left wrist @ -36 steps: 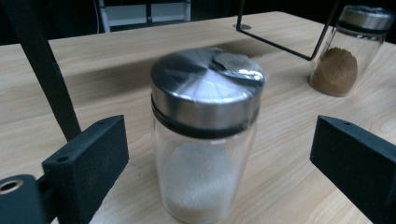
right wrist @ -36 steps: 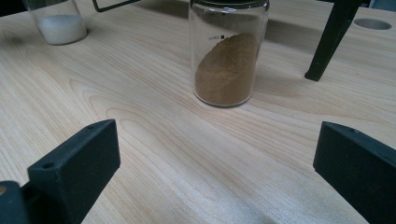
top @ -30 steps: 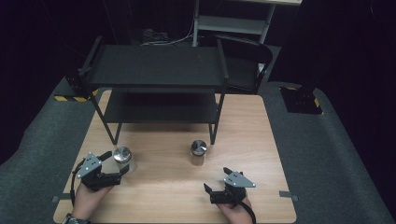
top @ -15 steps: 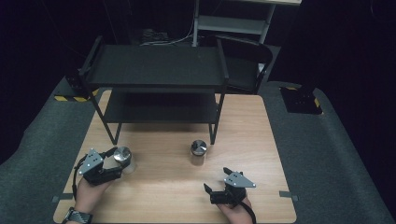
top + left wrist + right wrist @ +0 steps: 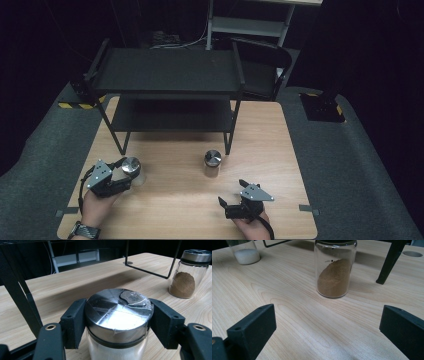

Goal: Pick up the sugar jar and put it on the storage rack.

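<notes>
— Where the left hand comes in at the near left corner of the bench, what has its gripper got?

— Jaws closed on the steel cap of a glass jar of white powder, one pad each side, both touching. Jar stands upright on the wood, in front of the black shelf rack's near left leg.

— And the right gripper?

— Low at the near edge, right of centre, jaws spread wide, nothing between them. Bare wood under them.

— Second jar?

— Brown powder jar, steel cap, upright, mid-bench beside the rack's near right leg. It sits ahead of the right gripper, well apart from it. Powder heaped against one side of the glass.
</notes>
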A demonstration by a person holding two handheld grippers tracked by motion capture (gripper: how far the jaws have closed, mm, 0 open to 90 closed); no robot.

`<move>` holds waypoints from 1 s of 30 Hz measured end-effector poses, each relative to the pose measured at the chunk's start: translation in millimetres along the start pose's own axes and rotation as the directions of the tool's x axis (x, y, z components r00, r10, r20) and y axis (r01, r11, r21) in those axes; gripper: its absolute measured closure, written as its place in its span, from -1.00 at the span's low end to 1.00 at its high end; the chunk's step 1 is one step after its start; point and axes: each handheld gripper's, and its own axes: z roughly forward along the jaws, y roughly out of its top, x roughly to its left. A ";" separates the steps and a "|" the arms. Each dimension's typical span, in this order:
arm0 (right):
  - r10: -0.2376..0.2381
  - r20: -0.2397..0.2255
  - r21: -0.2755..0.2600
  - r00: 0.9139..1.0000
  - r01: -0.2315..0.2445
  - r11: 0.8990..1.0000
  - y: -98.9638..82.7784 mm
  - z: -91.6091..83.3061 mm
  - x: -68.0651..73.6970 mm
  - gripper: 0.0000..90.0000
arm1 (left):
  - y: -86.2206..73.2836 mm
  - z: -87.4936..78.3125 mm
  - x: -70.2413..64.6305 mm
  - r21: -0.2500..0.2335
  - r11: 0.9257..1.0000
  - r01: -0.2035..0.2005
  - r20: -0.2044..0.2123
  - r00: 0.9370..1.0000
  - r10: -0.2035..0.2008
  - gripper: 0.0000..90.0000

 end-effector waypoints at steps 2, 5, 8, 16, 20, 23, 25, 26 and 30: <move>-0.001 -0.001 0.000 1.000 0.001 1.000 0.1 0.1 -0.1 -0.99 | 0.8 0.4 -0.2 0.004 1.000 0.001 0.000 1.000 -0.001 -0.25; -0.001 -0.001 -0.001 1.000 0.001 1.000 -0.1 0.0 -0.2 -0.99 | 1.6 1.9 -0.2 0.008 1.000 0.002 0.001 1.000 -0.002 -0.28; -0.001 -0.002 -0.001 1.000 0.001 1.000 -0.2 -0.1 -0.3 -0.99 | 1.5 2.1 -1.0 0.006 1.000 0.000 -0.004 1.000 0.000 -0.24; 0.000 -0.005 -0.001 1.000 0.000 1.000 -0.2 -0.1 -0.9 -0.99 | 0.7 1.4 -2.8 0.002 1.000 0.006 -0.013 1.000 -0.006 -0.23; 0.001 -0.007 -0.002 1.000 -0.001 1.000 -0.3 -0.1 -1.2 -0.99 | 0.2 -0.4 -3.9 -0.006 1.000 0.017 -0.016 1.000 -0.017 -0.23; 0.002 -0.007 -0.002 1.000 -0.002 1.000 -0.4 -0.2 -1.4 -0.99 | 0.6 -3.6 -4.9 -0.025 1.000 0.017 -0.017 1.000 -0.017 -0.23; 0.003 -0.007 -0.002 1.000 -0.003 1.000 -0.4 -0.2 -1.4 -0.99 | 3.4 -5.5 -5.7 -0.029 0.999 0.017 -0.016 1.000 -0.017 -0.23; 0.003 -0.007 -0.002 1.000 -0.003 1.000 -0.3 -0.1 -1.4 -0.99 | 5.6 -7.4 -6.4 -0.035 0.999 0.009 -0.016 1.000 -0.010 -0.23; 0.004 -0.005 -0.001 1.000 -0.004 1.000 -0.2 -0.1 -1.2 -0.99 | 9.8 -12.6 -8.4 -0.054 0.999 0.007 -0.012 1.000 -0.007 -0.23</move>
